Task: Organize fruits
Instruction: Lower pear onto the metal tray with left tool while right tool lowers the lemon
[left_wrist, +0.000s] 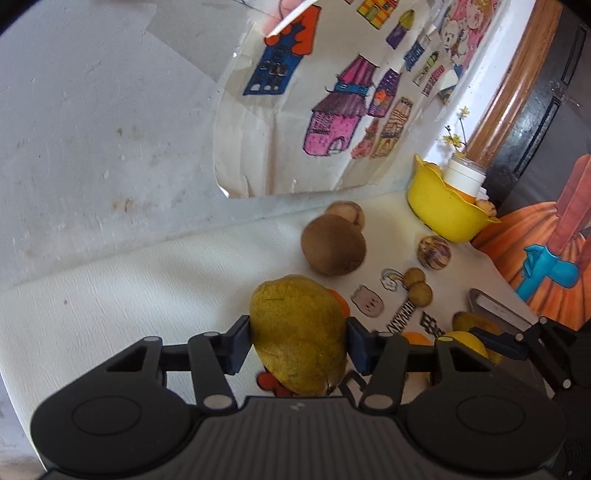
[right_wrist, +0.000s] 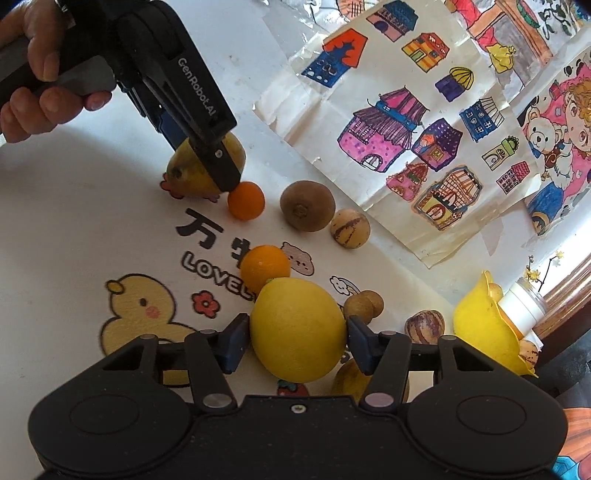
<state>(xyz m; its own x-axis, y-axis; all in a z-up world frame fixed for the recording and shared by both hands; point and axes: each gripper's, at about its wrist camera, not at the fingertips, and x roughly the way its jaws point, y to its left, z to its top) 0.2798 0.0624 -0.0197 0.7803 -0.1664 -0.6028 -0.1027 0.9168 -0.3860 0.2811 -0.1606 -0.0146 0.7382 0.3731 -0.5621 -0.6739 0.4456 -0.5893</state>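
My left gripper (left_wrist: 300, 341) is shut on a yellow-green pear (left_wrist: 297, 332); the right wrist view shows it (right_wrist: 205, 164) low over the white cloth beside a small orange (right_wrist: 246, 201). My right gripper (right_wrist: 297, 338) is shut on a yellow lemon (right_wrist: 297, 328), seen in the left wrist view (left_wrist: 467, 341). On the cloth lie a brown kiwi (right_wrist: 307, 206), a second orange (right_wrist: 264, 266), a striped round fruit (right_wrist: 350, 228), another striped fruit (right_wrist: 424, 326) and two small tan fruits (right_wrist: 364, 303).
A yellow bowl (right_wrist: 480, 328) holding fruit stands at the right by a white jar (right_wrist: 522, 306). Children's drawings (right_wrist: 424, 122) hang on the white wall behind. The table's right edge drops off past the bowl. A metal tray (left_wrist: 498, 306) lies at the right.
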